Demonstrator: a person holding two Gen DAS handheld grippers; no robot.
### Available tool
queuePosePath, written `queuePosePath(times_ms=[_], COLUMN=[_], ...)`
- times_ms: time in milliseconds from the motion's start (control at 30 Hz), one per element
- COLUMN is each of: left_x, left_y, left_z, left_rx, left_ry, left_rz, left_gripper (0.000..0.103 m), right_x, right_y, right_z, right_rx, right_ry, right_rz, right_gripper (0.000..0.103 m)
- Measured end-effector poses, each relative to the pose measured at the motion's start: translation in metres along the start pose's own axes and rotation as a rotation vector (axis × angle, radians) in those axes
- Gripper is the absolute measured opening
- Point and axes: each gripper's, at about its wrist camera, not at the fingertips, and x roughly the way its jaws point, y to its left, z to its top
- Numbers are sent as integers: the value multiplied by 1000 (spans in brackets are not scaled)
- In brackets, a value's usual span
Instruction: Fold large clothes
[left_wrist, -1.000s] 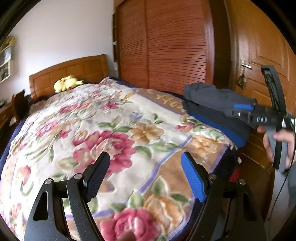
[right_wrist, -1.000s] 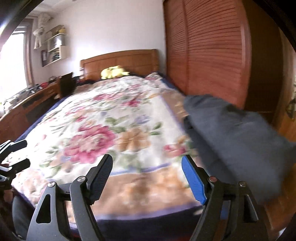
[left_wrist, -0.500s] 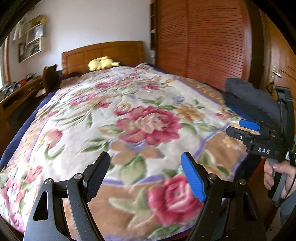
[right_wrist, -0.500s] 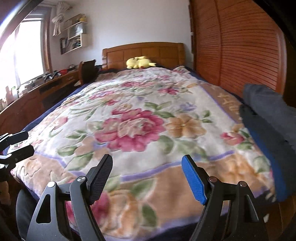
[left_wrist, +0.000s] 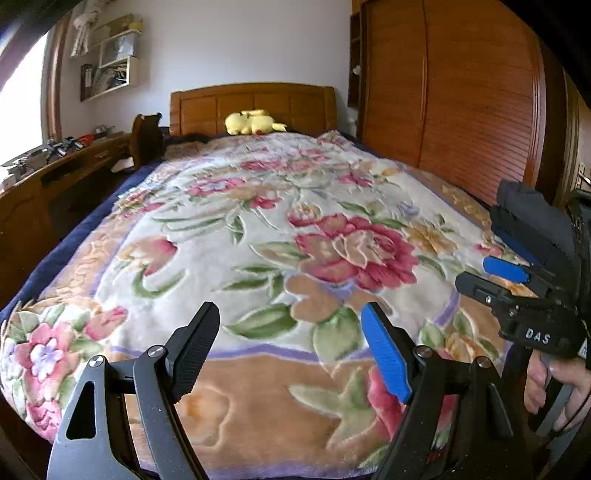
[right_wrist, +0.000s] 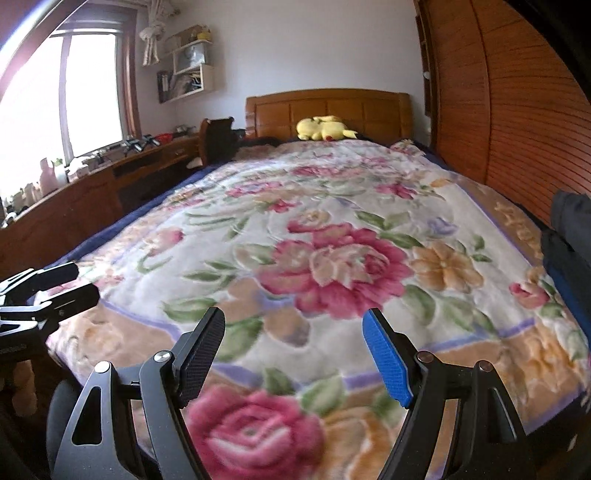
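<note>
Bedroom, foot-of-bed viewpoint.

Left gripper (left_wrist: 291, 347): jaws spread wide, nothing between them, poised above the near edge of the floral blanket (left_wrist: 258, 236). One pad black, one blue.

Right gripper (right_wrist: 293, 352): jaws likewise spread, empty, over the same near edge. In the left wrist view it appeared at the right, gripped by a hand (left_wrist: 557, 387) on its handle.

Folded dark clothes (left_wrist: 532, 225): a stack in grey and navy (a blue band showed along the lower piece), lay on the right side of the blanket, near the bed's right edge, beside the wardrobe (left_wrist: 461, 99); neither gripper touched it.

Floral blanket: covered the whole bed, pink roses on cream, tan border nearest the camera.

Yellow plush toy (left_wrist: 253, 122): at the far end, against the wooden headboard (left_wrist: 255, 99).

Wooden desk (right_wrist: 92, 184): along the left side, cluttered (items too small to tell).

Wall shelf (right_wrist: 190, 70): far left, beside the window (right_wrist: 55, 96).
</note>
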Motion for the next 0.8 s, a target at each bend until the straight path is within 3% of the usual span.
queuePosePath(times_ms=[333, 667, 800], left_x=[-50, -94, -105], left_y=[7, 1, 0], left_z=[20, 34, 32], left_rx=[-4, -5, -5], left_ry=[-98, -188, -211], left_rz=[6, -11, 1], left_gripper=[80, 80, 80], right_x=[-43, -80, -77], right_y=[10, 23, 23], right_z=[9, -6, -15], right_rx=[-21, -42, -49], right_ry=[-120, -224, -244], right_rz=[5, -28, -49], right_gripper=[79, 79, 79])
